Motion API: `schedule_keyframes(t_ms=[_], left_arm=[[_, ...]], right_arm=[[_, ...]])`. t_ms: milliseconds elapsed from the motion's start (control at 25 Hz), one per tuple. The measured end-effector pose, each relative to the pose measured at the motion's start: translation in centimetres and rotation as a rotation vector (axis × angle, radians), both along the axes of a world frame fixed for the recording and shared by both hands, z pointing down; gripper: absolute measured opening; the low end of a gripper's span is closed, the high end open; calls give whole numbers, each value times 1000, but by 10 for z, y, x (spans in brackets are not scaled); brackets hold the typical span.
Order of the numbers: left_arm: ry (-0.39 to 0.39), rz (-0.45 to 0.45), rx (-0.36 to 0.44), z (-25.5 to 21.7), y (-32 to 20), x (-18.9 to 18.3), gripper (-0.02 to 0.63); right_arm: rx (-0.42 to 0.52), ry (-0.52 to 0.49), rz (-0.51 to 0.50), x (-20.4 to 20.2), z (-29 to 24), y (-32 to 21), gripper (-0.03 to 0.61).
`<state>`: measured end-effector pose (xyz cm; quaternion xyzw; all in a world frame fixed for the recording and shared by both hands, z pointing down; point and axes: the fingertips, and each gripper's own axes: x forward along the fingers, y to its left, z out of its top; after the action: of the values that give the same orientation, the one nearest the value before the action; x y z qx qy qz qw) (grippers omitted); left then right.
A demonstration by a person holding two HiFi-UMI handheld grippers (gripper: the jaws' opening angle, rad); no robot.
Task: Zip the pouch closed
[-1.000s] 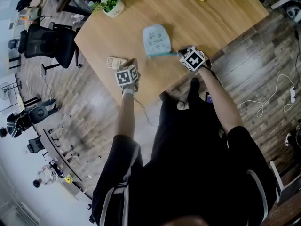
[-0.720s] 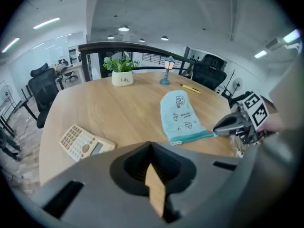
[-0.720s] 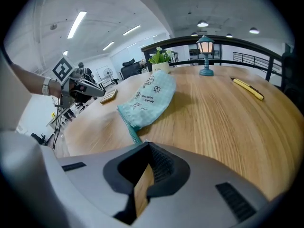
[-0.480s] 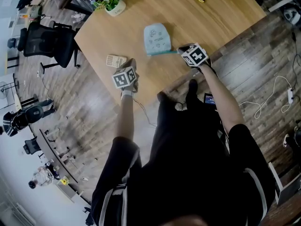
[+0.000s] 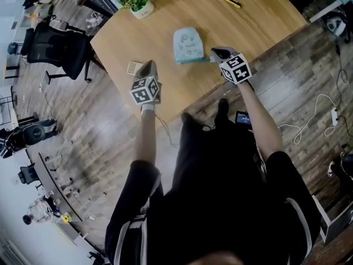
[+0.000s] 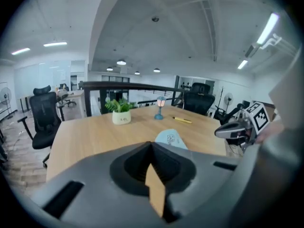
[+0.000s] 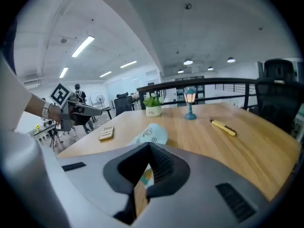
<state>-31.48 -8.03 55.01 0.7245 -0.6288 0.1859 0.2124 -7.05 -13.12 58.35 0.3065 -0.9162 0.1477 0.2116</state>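
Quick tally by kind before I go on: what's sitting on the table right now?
pouch: 1
calculator: 1
potted plant: 1
small lamp: 1
yellow pen-like tool: 1
Total: 5

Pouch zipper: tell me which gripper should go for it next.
Right, probably. The right gripper sits close beside the pouch at its teal edge; the left gripper is farther off, by the calculator.
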Motion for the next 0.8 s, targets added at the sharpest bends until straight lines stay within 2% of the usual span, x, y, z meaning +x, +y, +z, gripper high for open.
schedule_keyframes(t_ms=[160, 280, 480, 600, 800], left_arm=[[-45, 23, 182, -65, -7, -5, -2], [-74, 31, 300, -121, -7, -12, -2], [-102, 16, 482, -199, 11, -25, -2], [-126, 16, 539, -227, 26, -25, -2], [-174, 46, 572, -252, 40, -26, -2]], right_arm=[[186, -64, 77, -2, -77, -4, 11], [288, -102, 151, 2, -134, 0, 11], [332, -131, 322, 23, -198, 14, 11], [393, -125, 374, 34, -238, 31, 11], [507, -131, 400, 35, -295, 61, 11]])
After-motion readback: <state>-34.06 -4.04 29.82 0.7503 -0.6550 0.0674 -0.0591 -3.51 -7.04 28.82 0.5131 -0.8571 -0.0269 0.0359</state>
